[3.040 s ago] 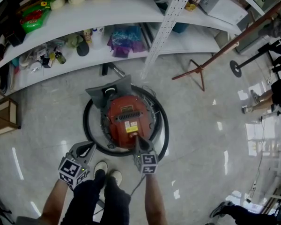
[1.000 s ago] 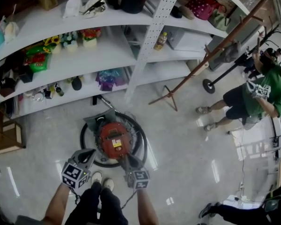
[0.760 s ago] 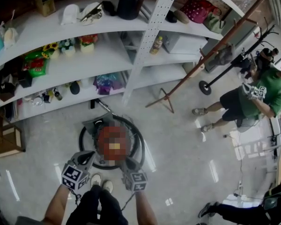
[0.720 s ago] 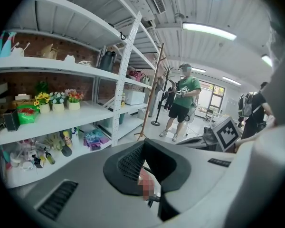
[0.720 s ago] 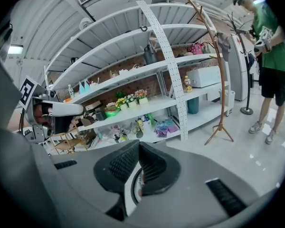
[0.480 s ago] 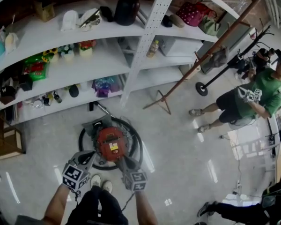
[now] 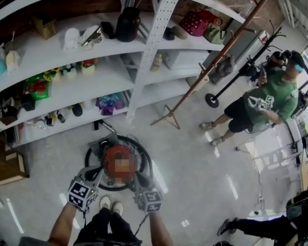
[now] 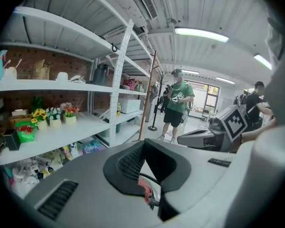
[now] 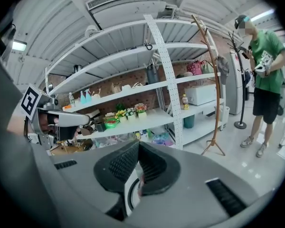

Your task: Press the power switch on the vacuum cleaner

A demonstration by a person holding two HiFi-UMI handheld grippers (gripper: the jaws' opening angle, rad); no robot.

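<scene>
The red round vacuum cleaner (image 7: 113, 158) stands on the floor inside its coiled black hose (image 7: 143, 163), just ahead of my shoes; its top is partly under a mosaic patch. My left gripper (image 7: 96, 173) hovers at its near left edge and my right gripper (image 7: 137, 178) at its near right edge. In both gripper views the dark ribbed pads meet at the tips. The left gripper (image 8: 143, 145) shows a sliver of the red vacuum cleaner (image 8: 145, 190) below its pads. The right gripper (image 9: 138, 146) shows a pale strip there. Neither holds anything. I cannot make out the power switch.
White shelving (image 7: 82, 81) full of small goods runs behind the vacuum, with a perforated white post (image 7: 149, 50). A brown coat stand (image 7: 215, 55) leans at right. A person in a green shirt (image 7: 269, 99) stands at far right. A wooden crate (image 7: 5, 168) sits at left.
The view has pulled up and back, so the vacuum looks smaller. My right gripper, which touched the vacuum's top three seconds ago, now sits off its near edge. The person in green came into view.
</scene>
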